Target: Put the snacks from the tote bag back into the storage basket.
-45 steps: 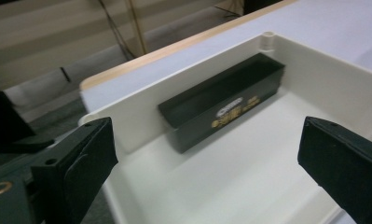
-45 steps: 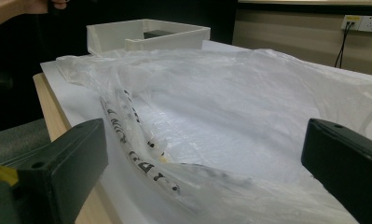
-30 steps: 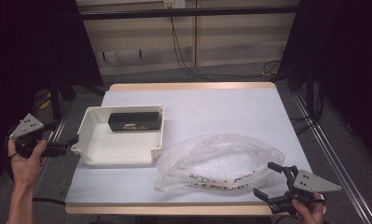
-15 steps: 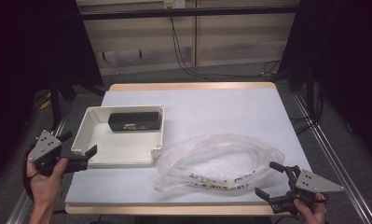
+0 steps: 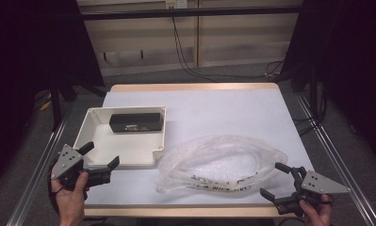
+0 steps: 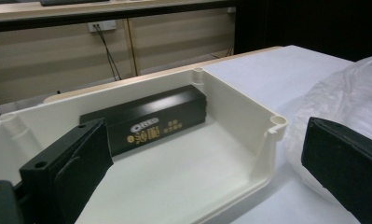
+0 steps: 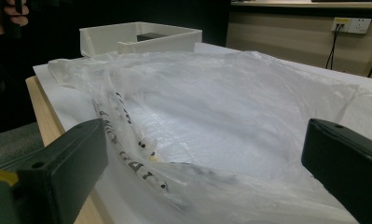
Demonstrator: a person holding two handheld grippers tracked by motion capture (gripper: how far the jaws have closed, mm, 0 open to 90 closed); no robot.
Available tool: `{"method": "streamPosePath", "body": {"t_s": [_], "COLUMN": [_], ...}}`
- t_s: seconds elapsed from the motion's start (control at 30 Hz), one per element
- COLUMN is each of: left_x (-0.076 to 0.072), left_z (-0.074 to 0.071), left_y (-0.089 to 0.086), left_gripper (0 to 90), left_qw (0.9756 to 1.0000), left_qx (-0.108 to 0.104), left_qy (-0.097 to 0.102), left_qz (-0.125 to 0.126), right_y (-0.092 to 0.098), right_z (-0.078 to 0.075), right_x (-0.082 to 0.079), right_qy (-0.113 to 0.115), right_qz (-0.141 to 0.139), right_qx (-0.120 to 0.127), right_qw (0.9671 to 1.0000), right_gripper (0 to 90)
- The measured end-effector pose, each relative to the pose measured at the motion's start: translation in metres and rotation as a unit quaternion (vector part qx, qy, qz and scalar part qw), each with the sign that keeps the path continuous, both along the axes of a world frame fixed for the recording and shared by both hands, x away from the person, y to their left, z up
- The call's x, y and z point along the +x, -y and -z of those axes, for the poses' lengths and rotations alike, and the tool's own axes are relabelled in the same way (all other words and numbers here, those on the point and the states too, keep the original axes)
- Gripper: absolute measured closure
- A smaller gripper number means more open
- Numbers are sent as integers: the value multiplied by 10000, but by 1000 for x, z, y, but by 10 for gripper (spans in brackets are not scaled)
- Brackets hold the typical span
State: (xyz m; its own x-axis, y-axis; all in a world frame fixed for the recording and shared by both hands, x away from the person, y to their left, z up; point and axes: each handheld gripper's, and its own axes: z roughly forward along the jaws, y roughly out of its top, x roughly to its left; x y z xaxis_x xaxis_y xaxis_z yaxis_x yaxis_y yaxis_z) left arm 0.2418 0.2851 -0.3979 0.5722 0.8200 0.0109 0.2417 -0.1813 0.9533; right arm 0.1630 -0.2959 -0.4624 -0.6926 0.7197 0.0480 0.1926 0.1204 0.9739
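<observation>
White table, black box lengthwise across white tray.

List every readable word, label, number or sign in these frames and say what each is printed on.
Black box in the white tray: a gold logo and gold characters, too blurred to quote.
Clear plastic bag: a line of dark print along its near edge, too distorted to read.
Wall socket: no legible marking.
Nothing else carries text.

Glossy white plastic box, crinkled clear plastic bag, matt white table with wood edge
</observation>
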Motion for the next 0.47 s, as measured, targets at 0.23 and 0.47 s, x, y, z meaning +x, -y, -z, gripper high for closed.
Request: {"method": "streamPosePath", "body": {"t_s": [0.23, 0.47], "left_x": [-8, -14], "left_z": [25, 55], "left_y": [24, 28], "left_gripper": [15, 17], "left_qw": [9999, 9984], "left_qx": [10, 166], "left_qy": [-130, -498], "left_qz": [34, 223], "right_y": [-1, 0], "right_z": [0, 0], "right_x": [0, 0], "right_qy": [-30, -28], "right_qz": [-68, -75], "right_qx": [-103, -90], "right_qw": [9999, 9999], "right_gripper": [0, 0]}}
